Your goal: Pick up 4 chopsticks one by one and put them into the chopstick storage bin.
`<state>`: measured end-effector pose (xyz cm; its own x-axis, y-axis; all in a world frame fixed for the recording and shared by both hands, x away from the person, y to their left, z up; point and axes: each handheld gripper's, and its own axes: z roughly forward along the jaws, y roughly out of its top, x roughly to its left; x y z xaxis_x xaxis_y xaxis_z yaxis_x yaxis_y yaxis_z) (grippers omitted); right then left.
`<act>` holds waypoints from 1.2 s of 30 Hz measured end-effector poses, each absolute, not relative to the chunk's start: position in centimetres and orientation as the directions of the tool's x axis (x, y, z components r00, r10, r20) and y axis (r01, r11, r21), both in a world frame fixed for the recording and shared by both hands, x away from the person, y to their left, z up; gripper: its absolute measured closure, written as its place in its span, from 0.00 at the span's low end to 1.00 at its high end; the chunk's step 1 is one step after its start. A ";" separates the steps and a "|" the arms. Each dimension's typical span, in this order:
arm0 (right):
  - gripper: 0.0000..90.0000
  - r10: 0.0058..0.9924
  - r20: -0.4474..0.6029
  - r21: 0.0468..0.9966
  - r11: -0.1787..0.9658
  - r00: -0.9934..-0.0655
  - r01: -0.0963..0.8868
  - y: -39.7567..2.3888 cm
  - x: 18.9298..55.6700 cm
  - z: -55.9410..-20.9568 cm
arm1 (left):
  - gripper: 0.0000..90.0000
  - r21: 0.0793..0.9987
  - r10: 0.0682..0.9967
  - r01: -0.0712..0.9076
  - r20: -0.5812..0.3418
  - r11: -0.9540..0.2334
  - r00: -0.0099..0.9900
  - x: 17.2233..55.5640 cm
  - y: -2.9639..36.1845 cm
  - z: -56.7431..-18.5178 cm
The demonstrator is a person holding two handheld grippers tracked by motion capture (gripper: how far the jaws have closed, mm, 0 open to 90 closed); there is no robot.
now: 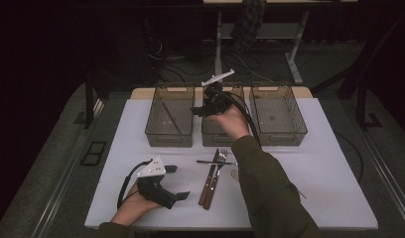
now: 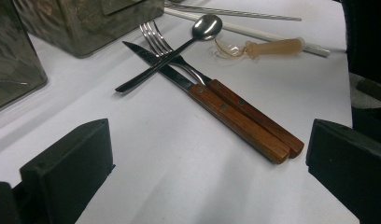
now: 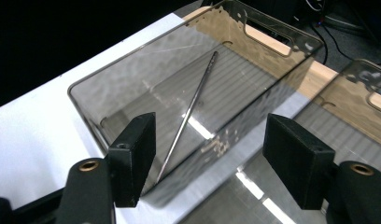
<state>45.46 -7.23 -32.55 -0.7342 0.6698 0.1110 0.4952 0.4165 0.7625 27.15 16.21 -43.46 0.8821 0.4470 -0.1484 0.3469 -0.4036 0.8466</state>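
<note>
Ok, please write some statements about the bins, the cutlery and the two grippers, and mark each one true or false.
1. A thin metal rod lies in the left bin. True.
2. The spoon lies across the knife and the fork. True.
3. The right gripper holds the fork. False: its jaws stand apart with nothing between them, above the bins.
4. The knife and fork have black plastic handles. False: the handles are brown wood.
5. The left gripper is open, low over the table near the cutlery. True.
</note>
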 end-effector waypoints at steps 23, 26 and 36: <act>0.37 0.660 0.123 0.782 0.396 -0.741 0.482 -15.3 41.2 -33.7 | 0.00 0.846 0.473 0.363 -0.155 -0.390 0.867 27.2 16.7 -43.6; 0.37 0.663 0.119 0.784 0.394 -0.739 0.480 -16.3 40.6 -33.9 | 0.00 0.850 0.473 0.363 -0.158 -0.382 0.867 27.2 16.7 -43.6; 0.37 0.670 0.120 0.784 0.390 -0.733 0.484 -19.4 38.8 -35.3 | 0.00 0.843 0.477 0.367 -0.155 -0.392 0.865 27.3 16.7 -43.7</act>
